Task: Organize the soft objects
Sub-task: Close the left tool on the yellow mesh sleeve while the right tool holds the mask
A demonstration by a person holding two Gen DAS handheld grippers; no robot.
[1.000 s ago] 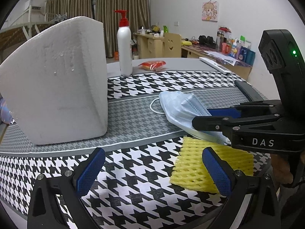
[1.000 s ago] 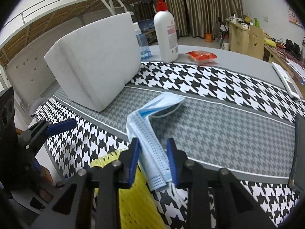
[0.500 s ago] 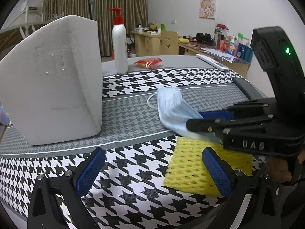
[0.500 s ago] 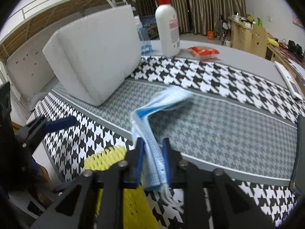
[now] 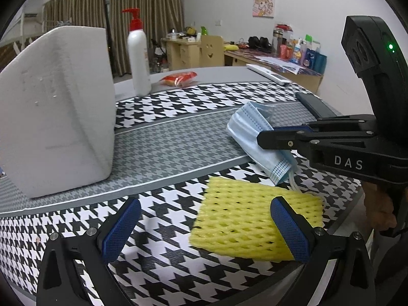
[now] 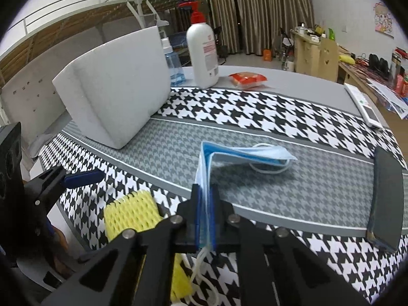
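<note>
A blue face mask (image 6: 244,153) is pinched at one end by my right gripper (image 6: 205,199), which is shut on it and holds it lifted; its far end droops toward the table. It also shows in the left wrist view (image 5: 251,132), held by the right gripper (image 5: 265,140). A yellow foam net (image 5: 251,216) lies flat on the houndstooth cloth near the front edge, below the mask. My left gripper (image 5: 204,227) is open and empty, its right pad over the net's right part. A big white foam block (image 5: 58,107) stands at the left.
A white pump bottle (image 5: 139,58) and a red snack packet (image 5: 179,77) stand at the back. A dark phone (image 6: 387,191) and a white remote (image 6: 363,107) lie on the right. A blue bottle (image 6: 173,63) stands behind the foam block.
My right gripper has closed on the mask and lifted it off the yellow net, drawing it up and to the right. The left gripper has stayed open and shifted only slightly.
</note>
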